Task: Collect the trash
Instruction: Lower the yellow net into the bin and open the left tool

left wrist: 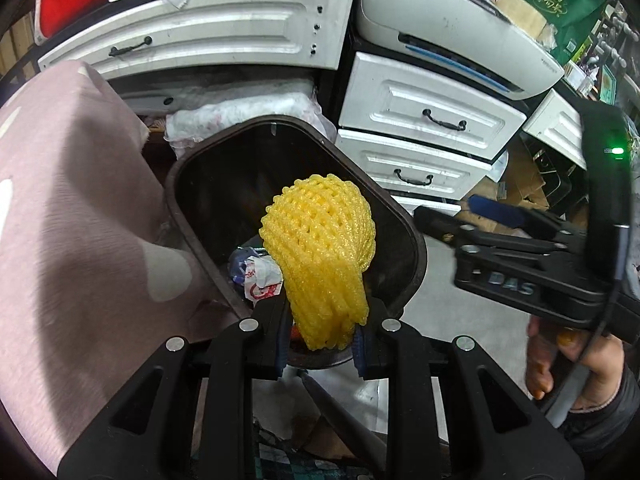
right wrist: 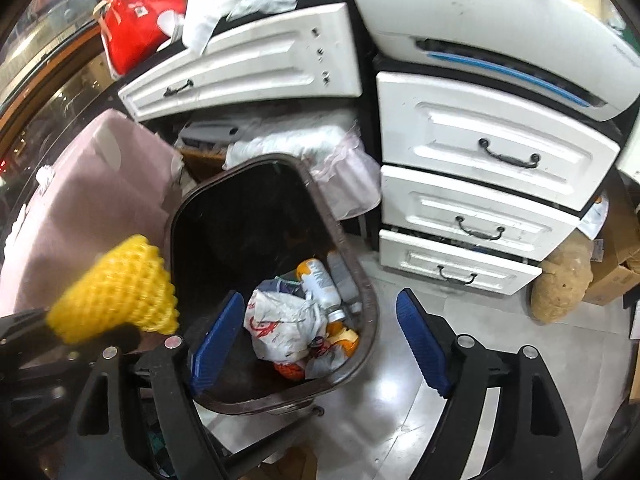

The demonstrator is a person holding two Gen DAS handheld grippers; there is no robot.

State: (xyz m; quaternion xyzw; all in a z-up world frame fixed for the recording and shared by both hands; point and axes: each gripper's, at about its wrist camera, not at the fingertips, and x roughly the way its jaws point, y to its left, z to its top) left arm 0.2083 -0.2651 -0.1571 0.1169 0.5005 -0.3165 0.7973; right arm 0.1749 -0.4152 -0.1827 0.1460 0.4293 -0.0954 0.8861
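- Over the open mouth of the dark trash bin (left wrist: pixel 296 184), my left gripper (left wrist: pixel 323 344) holds a yellow foam fruit net (left wrist: pixel 320 256), jaws clenched on its narrow lower end so the wider, puffed end hangs out over the opening.
- I judge that grip sensible: pinching the gathered end keeps the springy mesh from slipping, and the bulk already sits above the bin, so letting go should drop it inside.
- My right gripper (right wrist: pixel 320 344) hovers over the near rim of the same bin, jaws released and wide, with nothing between the blue pads (right wrist: pixel 218 344).
- Down in the bin I see a crumpled white plastic bag with red print (right wrist: pixel 284 328), a white bottle with an orange patch (right wrist: pixel 320 284) and some orange scraps, so collection is well under way.
- From the right wrist view the net looks to sit beside the bin's left rim rather than squarely over it; I cannot tell which reading is truer.
- White drawers (right wrist: pixel 492 152) stand just behind the bin and a pink cloth (left wrist: pixel 68 208) drapes against its left side; a loose release could land the net on that cloth.
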